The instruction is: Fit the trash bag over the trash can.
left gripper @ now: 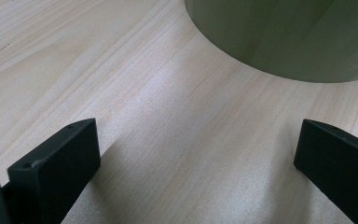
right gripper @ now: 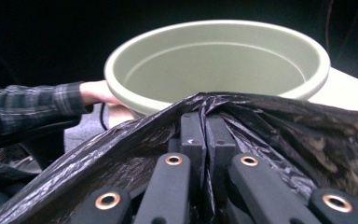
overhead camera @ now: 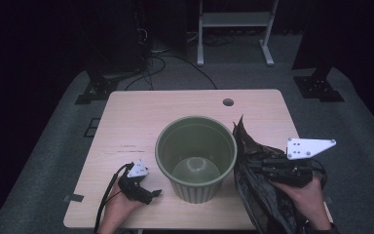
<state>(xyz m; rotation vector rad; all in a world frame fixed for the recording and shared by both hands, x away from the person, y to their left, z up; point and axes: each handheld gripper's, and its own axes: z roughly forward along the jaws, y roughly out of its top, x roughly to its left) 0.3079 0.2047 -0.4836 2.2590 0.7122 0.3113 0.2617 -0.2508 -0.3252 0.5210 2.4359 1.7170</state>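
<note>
A green bin (overhead camera: 196,156) stands upright near the middle of the surface (overhead camera: 141,117), toward its near edge. The right tongs (overhead camera: 253,165) are clenched on a black plastic bag (overhead camera: 253,195) touching the bin's right side. The left tongs (overhead camera: 152,194) rest released by the near-left edge.

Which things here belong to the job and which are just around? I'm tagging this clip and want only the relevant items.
In the job: green bin; black plastic bag, pinched by the right gripper; left gripper, open beside the bin.

Just around: table's cable hole; white stand and cables on the floor.
</note>
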